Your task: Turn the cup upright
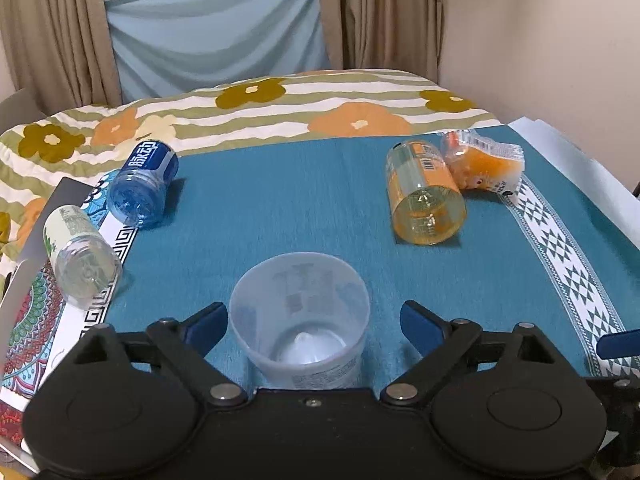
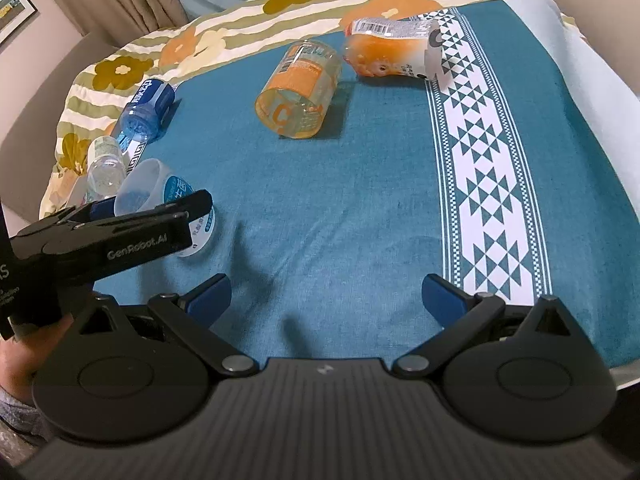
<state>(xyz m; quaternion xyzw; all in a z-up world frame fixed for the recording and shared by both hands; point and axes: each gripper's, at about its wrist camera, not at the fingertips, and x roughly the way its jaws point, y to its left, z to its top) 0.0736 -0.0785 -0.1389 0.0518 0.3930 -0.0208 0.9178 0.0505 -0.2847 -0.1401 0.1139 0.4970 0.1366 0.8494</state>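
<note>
A translucent white plastic cup (image 1: 299, 320) with a printed label stands mouth-up on the teal cloth (image 1: 280, 200), between the fingers of my left gripper (image 1: 314, 324). The jaws are open, with a gap on each side of the cup. In the right wrist view the same cup (image 2: 160, 196) shows at the left, tilted a little, partly hidden behind the left gripper's black body (image 2: 120, 232). My right gripper (image 2: 326, 296) is open and empty above bare teal cloth (image 2: 320, 200).
An orange-labelled bottle (image 1: 426, 200) and an orange snack packet (image 1: 484, 164) lie at the back right. A blue bottle (image 1: 146, 184) and a clear bottle (image 1: 80, 256) lie at the left edge. A floral blanket (image 1: 280, 112) lies behind the cloth.
</note>
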